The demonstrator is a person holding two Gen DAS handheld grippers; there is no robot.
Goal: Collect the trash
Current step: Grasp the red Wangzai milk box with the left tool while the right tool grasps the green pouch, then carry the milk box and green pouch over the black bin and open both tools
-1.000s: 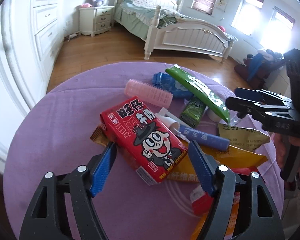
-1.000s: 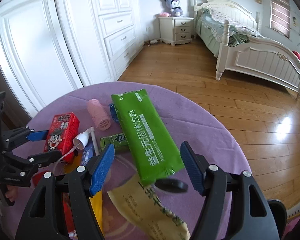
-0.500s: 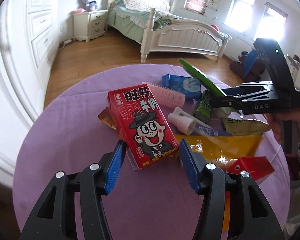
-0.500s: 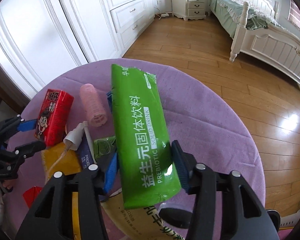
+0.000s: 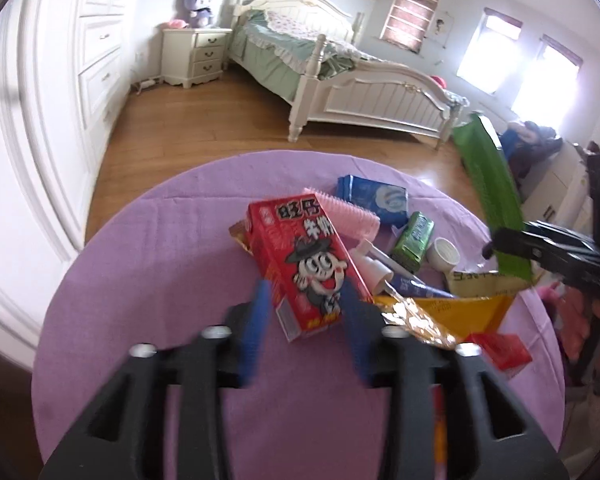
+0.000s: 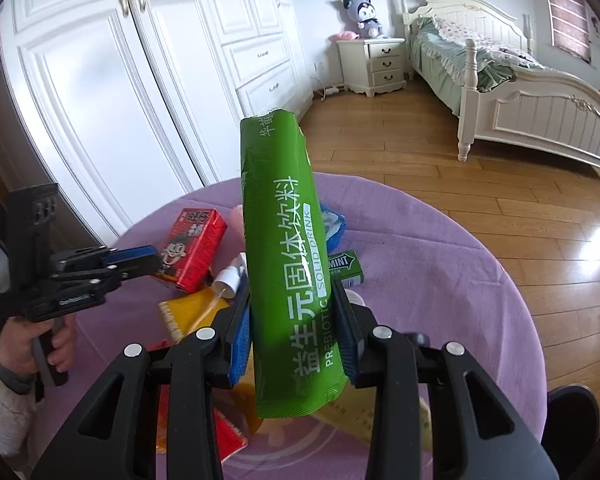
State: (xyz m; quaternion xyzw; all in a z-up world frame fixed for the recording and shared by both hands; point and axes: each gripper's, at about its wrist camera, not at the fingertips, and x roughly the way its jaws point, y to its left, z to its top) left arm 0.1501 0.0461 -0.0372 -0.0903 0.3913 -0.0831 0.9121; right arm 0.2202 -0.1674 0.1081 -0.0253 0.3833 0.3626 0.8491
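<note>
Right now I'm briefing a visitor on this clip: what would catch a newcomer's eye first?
Probably the long green drink pouch, pinched in the right gripper and raised at a tilt above the purple table. Next, the red cartoon milk carton, clamped between the left gripper's blue pads, whose jaws have just been closing. Wrappers, a pink hair roller and a green mint pack litter the cloth behind.

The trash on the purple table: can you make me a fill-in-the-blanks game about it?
1. The right gripper is squeezing a long ____ packet.
2. The left gripper has a ____ milk carton with a cartoon face between its pads.
3. The pink hair roller lies on a round table with a ____ cloth.
4. On the nightstand sits a ____ toy.

Missing words: green; red; purple; plush
</note>
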